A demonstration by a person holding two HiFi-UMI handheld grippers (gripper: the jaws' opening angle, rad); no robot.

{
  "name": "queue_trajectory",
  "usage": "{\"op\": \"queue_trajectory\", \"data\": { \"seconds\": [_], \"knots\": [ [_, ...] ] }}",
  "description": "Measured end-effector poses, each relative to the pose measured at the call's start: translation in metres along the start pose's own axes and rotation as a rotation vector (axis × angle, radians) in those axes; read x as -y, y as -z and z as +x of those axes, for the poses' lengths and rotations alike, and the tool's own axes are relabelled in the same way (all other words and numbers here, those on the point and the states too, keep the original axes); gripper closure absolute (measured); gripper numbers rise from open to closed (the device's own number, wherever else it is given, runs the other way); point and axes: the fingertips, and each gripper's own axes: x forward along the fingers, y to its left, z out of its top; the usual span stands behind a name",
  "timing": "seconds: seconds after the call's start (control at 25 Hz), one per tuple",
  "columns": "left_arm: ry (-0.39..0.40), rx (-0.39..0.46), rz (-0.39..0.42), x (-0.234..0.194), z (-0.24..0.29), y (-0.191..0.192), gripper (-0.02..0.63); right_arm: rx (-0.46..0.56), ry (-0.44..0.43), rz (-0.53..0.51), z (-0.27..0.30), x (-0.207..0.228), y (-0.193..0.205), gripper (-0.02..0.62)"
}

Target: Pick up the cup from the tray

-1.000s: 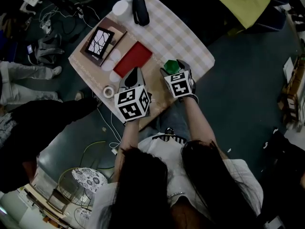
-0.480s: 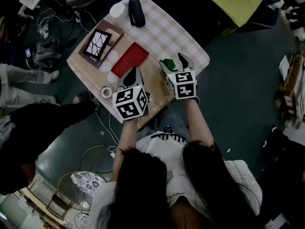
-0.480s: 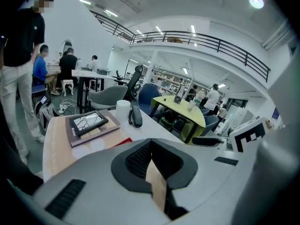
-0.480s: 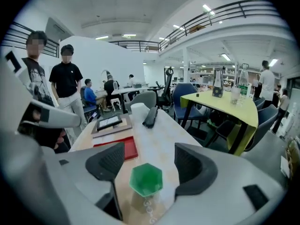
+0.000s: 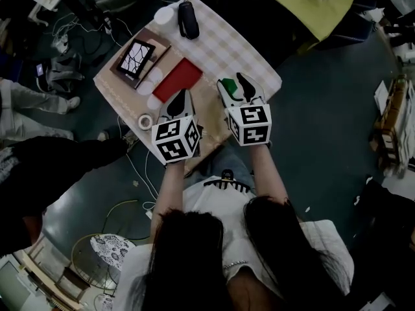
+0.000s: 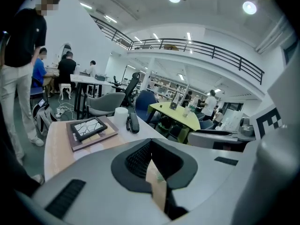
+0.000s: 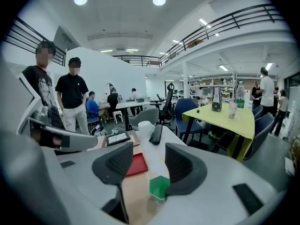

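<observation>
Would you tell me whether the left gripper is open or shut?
Shut: the left gripper's pads meet at their tips, with only a thin gap behind.

Checked table (image 5: 227, 44) bears red tray (image 5: 176, 80), framed picture (image 5: 136, 57), perhaps a tape roll (image 5: 146, 121).

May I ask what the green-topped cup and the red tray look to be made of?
The green-topped cup: likely plastic; clear lower body under an opaque green top. The red tray: flat, matte, even red; plastic or fabric, I cannot tell.

Cup (image 5: 228, 85), green on top over a clear body, stands upright to the right of the flat red tray (image 5: 176, 80), apart from it
</observation>
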Motion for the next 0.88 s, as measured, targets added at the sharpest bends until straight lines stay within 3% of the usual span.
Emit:
{"op": "queue_trajectory", "data": {
  "seconds": [0.08,0.16,0.2,0.52,0.88],
  "knots": [
    [0.003,0.014,0.000,0.000,-0.006,-0.001,0.601,-0.004,0.015,0.013,-0.007,-0.006,0.000,0.426],
    [0.007,0.028,-0.001,0.001,-0.013,-0.003,0.601,-0.007,0.049,0.037,-0.015,-0.009,0.001,0.563],
    [0.010,0.036,-0.002,0.001,-0.016,-0.004,0.601,-0.001,0.065,0.041,-0.019,-0.010,0.001,0.578],
    [0.031,0.067,0.001,0.004,-0.033,-0.004,0.601,0.031,0.101,-0.002,-0.038,-0.016,-0.002,0.583],
    [0.047,0.078,0.015,0.008,-0.040,-0.005,0.601,0.000,0.120,-0.002,-0.045,-0.014,0.010,0.584]
  ]
}}
